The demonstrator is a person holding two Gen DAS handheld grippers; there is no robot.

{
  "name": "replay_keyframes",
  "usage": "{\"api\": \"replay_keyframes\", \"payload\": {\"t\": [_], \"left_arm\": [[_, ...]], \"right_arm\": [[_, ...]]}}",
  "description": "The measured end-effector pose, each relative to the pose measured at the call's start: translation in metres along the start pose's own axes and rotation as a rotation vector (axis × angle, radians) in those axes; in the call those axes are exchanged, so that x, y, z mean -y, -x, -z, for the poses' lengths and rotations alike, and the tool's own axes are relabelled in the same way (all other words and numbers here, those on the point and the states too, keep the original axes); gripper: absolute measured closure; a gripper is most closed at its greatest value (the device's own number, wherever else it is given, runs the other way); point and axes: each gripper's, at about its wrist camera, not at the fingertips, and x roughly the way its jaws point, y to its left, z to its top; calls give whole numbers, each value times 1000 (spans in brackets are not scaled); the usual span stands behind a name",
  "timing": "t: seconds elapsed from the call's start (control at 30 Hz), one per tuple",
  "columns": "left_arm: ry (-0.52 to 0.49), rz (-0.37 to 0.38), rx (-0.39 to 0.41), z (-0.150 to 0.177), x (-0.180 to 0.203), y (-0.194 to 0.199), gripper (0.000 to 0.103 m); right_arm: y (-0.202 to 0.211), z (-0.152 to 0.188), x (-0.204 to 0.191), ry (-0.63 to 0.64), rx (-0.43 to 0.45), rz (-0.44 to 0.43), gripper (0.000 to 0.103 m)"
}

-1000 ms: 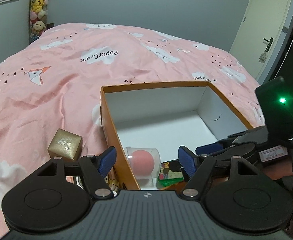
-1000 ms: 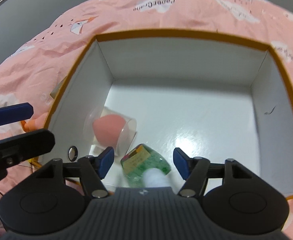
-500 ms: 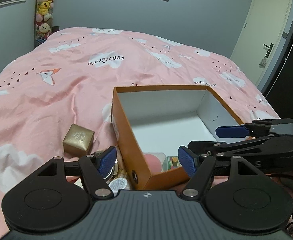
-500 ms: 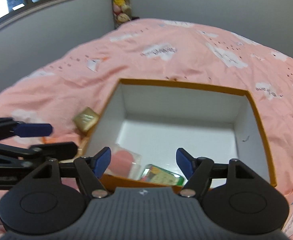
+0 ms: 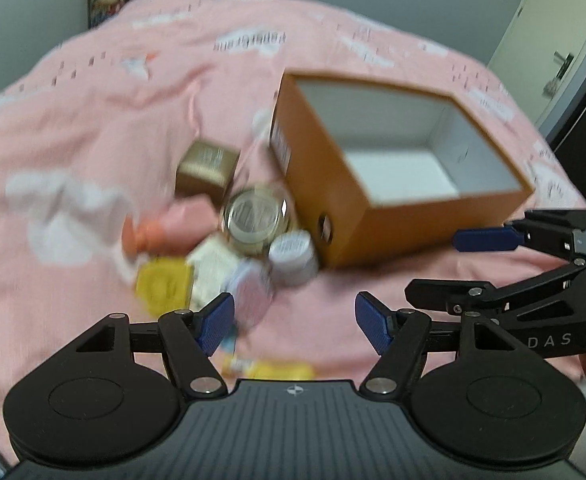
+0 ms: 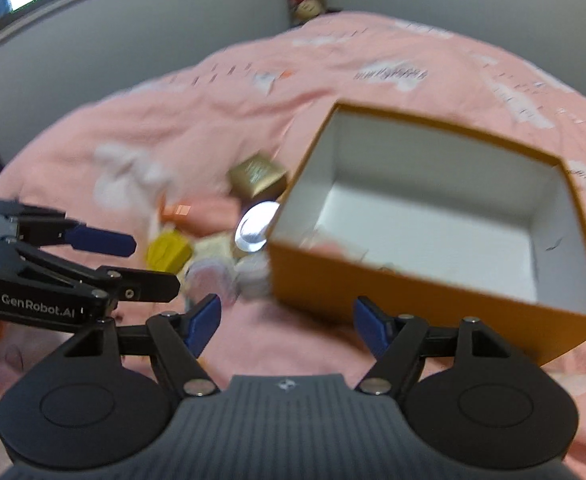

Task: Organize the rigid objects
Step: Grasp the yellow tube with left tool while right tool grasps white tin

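only right view: box [image 6: 433, 288] contents, blurred.

Orange box [image 5: 377, 208], white inside; gold cube [image 5: 207, 166]; pink bedspread [image 5: 93, 120], white cloud print.

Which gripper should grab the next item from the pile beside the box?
Left, probably. The left gripper is open with the pile just ahead of its fingers. The right gripper, also open, faces the orange box, pile off to its left.

Clutter [image 5: 253, 248] tight against box [image 5: 325, 184]
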Motion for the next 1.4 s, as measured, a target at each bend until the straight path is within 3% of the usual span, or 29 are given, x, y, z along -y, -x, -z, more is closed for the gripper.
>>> {"api": "replay_keyframes", "payload": {"t": [0.3,0.47,0.63,0.73,0.8,0.97,1.03,1.1,1.17,1.23,1.4], "left_arm": [[-41,1,-148,33,-4,-11,25],[-51,-5,-184,43,-6,-15,25],[-24,13,-179,41,-11,-15,25],[-7,24,-170,41,-16,-12,25],[2,23,-163,39,-20,-9,25],[7,-7,-157,33,-28,-8,25],[59,2,-158,30,-35,-12,28],[144,37,-170,25,-43,-20,36],[219,69,-189,22,-48,-31,39],[302,64,-223,19,-51,-44,39],[385,41,-284,20,-53,-68,37]], "right_arm": [[-27,13,-20,51,-142,-55,27],[-39,22,-24,45,-231,-90,27],[-41,23,-25,40,-236,-101,27],[-40,19,-23,39,-219,-95,31],[-43,15,-23,54,-221,-97,42],[-62,6,-35,156,-239,-140,48],[-71,3,-42,207,-250,-148,52],[-78,0,-45,240,-257,-138,65],[-83,-2,-46,268,-264,-128,71],[-86,-2,-43,276,-261,-107,72],[-86,-2,-32,251,-253,-78,71]]}}
